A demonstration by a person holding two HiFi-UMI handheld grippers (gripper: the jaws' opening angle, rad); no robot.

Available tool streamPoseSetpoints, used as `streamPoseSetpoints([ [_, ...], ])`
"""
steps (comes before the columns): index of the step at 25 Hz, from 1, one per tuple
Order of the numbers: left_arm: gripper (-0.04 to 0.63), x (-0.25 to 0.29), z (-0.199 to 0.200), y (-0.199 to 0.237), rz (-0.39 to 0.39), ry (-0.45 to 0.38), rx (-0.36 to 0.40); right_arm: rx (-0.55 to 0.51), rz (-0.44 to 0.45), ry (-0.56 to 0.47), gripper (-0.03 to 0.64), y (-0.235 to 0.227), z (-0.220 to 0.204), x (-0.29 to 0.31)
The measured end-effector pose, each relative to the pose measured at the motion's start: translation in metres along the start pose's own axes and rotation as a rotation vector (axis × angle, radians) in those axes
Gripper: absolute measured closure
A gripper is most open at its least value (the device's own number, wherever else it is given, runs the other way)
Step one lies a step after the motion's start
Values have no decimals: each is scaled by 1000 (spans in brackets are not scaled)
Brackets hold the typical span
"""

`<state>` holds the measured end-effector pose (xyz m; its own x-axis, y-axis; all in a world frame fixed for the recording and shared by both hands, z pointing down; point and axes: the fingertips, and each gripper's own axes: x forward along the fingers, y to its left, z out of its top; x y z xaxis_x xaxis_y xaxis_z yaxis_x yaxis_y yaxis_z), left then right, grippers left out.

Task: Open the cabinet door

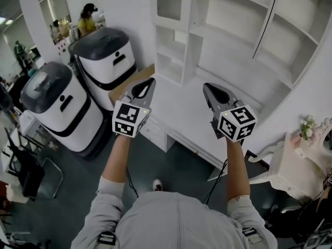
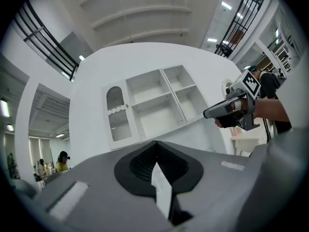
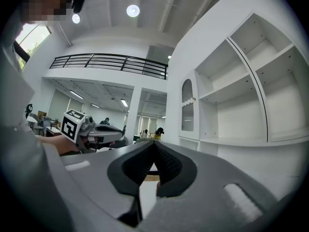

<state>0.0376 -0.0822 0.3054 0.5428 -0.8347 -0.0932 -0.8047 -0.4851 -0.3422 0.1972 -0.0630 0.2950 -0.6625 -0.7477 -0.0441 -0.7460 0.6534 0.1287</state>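
A white shelf unit [image 1: 233,30] stands on a white desk [image 1: 181,113] against the wall. Its small cabinet door [image 1: 169,1], with an arched slatted panel, is at the unit's upper left and is closed; it also shows in the left gripper view [image 2: 117,112] and the right gripper view [image 3: 188,105]. My left gripper [image 1: 150,81] and right gripper [image 1: 206,86] are held side by side over the desk, pointing level at the unit and well short of it. Both are shut with nothing between the jaws [image 2: 155,143] [image 3: 154,143]. Each one sees the other gripper [image 2: 207,114] [image 3: 120,137].
Two large white-and-black bins [image 1: 106,61] [image 1: 57,105] stand left of the desk. A white ornate side table [image 1: 290,170] with flowers [image 1: 307,126] is at the right. A dark chair [image 1: 26,175] sits at the far left. A person in yellow [image 1: 86,18] is far behind.
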Motion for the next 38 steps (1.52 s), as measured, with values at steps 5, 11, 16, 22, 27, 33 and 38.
streamPoseSetpoints([
  [5, 577, 25, -20, 32, -36, -4, -11, 22, -13, 16, 615, -15, -7, 38],
  [11, 577, 48, -43, 75, -81, -27, -65, 38, -41, 29, 615, -26, -18, 84],
  [16, 577, 67, -57, 95, -114, -29, -81, 46, -44, 62, 615, -29, -28, 109],
  [22, 577, 93, -64, 108, -157, -45, -70, 38, -76, 80, 615, -45, -34, 131],
  [27, 577, 132, -57, 132, -164, -76, -43, 40, -126, 49, 615, -76, -35, 149],
  [33, 567, 196, -29, 159, -177, -130, 2, 35, -158, -12, 615, -124, -25, 186],
  [38, 538, 257, 0, 185, -195, -179, 5, 31, -172, -48, 614, -168, -9, 228],
])
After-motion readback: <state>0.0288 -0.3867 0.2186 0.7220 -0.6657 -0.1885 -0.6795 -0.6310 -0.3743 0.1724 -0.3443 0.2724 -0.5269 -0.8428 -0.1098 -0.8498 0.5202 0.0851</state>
